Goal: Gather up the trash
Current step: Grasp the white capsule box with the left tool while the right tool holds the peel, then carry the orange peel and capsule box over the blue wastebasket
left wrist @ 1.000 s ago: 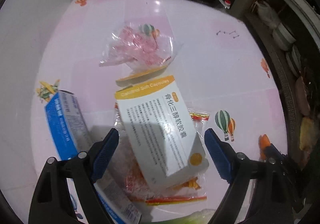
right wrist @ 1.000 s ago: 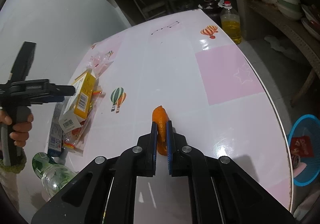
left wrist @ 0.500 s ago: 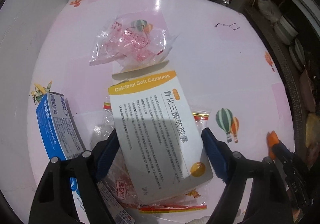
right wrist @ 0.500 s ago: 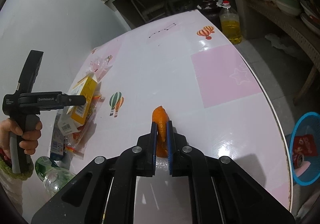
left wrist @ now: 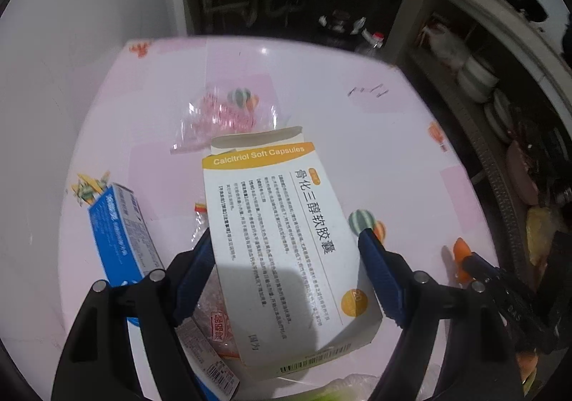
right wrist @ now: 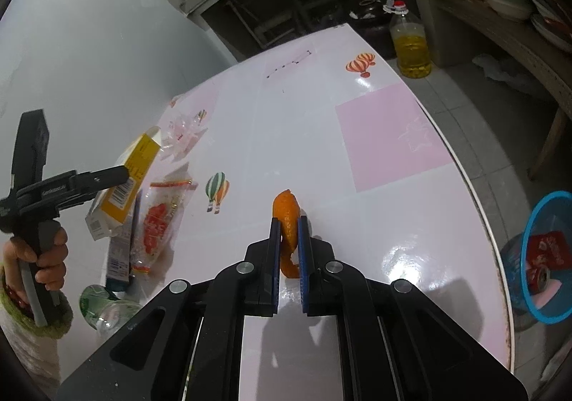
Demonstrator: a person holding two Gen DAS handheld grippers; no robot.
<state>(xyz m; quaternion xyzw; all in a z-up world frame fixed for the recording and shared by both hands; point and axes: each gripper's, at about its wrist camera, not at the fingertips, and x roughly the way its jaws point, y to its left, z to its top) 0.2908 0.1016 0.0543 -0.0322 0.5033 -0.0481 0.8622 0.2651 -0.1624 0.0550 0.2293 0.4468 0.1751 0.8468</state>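
The right gripper (right wrist: 287,249) is nearest in its own view. Its fingers are almost pressed together and they pinch a piece of orange peel (right wrist: 286,218), which stands up between the blue pads, just above the shiny worktop (right wrist: 357,222).

In the left wrist view, the left gripper (left wrist: 289,268) has its fingers spread wide on the two sides of a white and yellow medicine box (left wrist: 286,240). The jaws have just been closing a little, and the blue pads now touch the long edges of the box. In the right wrist view the box is tilted and lifted off the worktop, held by the left gripper, with a person's hand (right wrist: 46,258) on the handle.

Below the box lies a clear snack wrapper with red print (right wrist: 161,218), and just beside it a blue and white carton (left wrist: 121,229) lies flat. A green glass bottle (right wrist: 103,308) lies at the near edge of the worktop.

Further away, a crumpled clear plastic bag with pink print (left wrist: 225,115) lies on the worktop. On the floor to the right stands a blue basket (right wrist: 543,258) with a red can inside. Far behind, a bottle of yellow oil (right wrist: 411,43) stands on the floor.
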